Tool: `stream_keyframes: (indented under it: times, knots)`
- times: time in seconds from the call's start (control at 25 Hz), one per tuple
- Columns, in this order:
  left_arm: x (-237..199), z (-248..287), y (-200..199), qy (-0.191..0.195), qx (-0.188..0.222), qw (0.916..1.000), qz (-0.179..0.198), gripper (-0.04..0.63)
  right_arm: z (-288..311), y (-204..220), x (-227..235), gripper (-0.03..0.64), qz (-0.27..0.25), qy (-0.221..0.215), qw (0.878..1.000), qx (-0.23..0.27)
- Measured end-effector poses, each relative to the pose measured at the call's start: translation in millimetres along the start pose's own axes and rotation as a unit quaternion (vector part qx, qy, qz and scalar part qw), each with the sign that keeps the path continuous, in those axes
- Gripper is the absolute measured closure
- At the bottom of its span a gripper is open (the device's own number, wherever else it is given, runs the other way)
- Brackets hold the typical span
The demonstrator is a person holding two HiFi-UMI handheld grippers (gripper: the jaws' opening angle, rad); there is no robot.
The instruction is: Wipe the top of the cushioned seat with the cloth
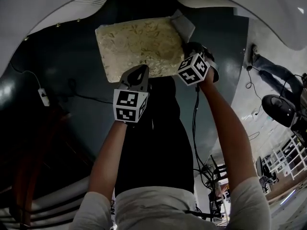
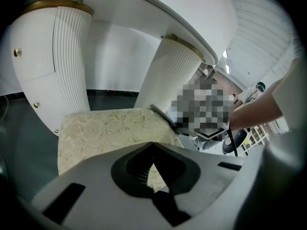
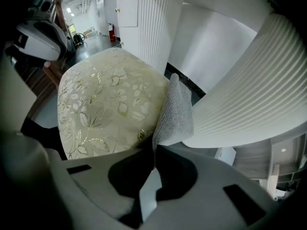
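The cushioned seat [image 1: 139,47] has a cream cover with a gold leaf pattern and stands on the dark floor ahead of me. A grey cloth [image 3: 175,111] hangs over the seat's right edge, and my right gripper [image 3: 154,152] is shut on its lower corner. In the head view the cloth [image 1: 184,25] lies at the seat's far right corner, with the right gripper [image 1: 188,47] just below it. My left gripper [image 1: 139,71] hovers over the seat's near edge. Its jaws meet with nothing between them [image 2: 153,145], above the cushion [image 2: 110,128].
White fluted pillars [image 2: 72,56] [image 3: 148,23] under a white curved top stand close behind the seat. A cable with a plug block [image 1: 43,96] lies on the floor at left. Another person's legs [image 1: 278,80] and a white rack [image 1: 283,159] are at right.
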State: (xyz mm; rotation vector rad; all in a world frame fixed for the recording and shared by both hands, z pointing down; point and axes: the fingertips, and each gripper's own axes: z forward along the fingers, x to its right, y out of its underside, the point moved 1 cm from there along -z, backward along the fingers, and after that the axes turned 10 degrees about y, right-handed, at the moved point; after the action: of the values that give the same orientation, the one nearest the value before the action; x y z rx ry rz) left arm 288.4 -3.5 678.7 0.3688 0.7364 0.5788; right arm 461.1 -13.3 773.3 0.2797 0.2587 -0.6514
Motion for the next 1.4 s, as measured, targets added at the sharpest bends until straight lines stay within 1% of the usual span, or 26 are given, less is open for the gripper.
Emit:
stream_keyframes:
  times: [0.4,0.56,0.72,0.84,0.96,1.08,1.16,1.28,1.4]
  knots:
    - [7.0,-11.1,1.8,0.02,-0.005,0.9994,0.027,0.58,-15.7,18.2,-17.1,0.603,0.018,0.007,1.0,-0.012]
    - [6.1,-16.3,11.3,0.029,-0.009,0.9988,0.037,0.58,-22.0,29.1,-27.5,0.603,0.028,0.013,0.999,-0.024]
    - [0.1,-18.7,24.8,0.022,-0.012,0.9993,0.029,0.58,-28.9,40.8,-44.8,0.603,0.044,0.0,0.998,-0.034]
    - [5.2,-21.6,28.7,0.015,-0.004,0.9997,0.019,0.58,-36.6,52.0,-58.0,0.603,0.057,-0.011,0.998,-0.037]
    - [12.6,-15.0,33.6,0.015,0.002,0.9997,0.018,0.58,-38.5,63.5,-65.8,0.603,0.061,-0.017,0.997,-0.038]
    - [29.3,-13.3,45.6,0.01,0.002,0.9998,0.016,0.58,-40.3,72.1,-79.1,0.603,0.048,-0.027,0.998,-0.031]
    - [44.4,-15.1,53.0,0.016,0.0,0.9996,0.022,0.58,-42.5,80.6,-88.1,0.603,0.042,-0.029,0.998,-0.031]
    - [54.2,-15.5,62.3,0.014,-0.002,0.9995,0.028,0.581,-42.3,81.8,-92.2,0.603,0.053,-0.03,0.998,-0.024]
    - [62.1,-19.6,72.6,0.002,0.003,0.9999,0.015,0.581,-49.2,87.4,-100.5,0.603,0.052,-0.038,0.998,-0.022]
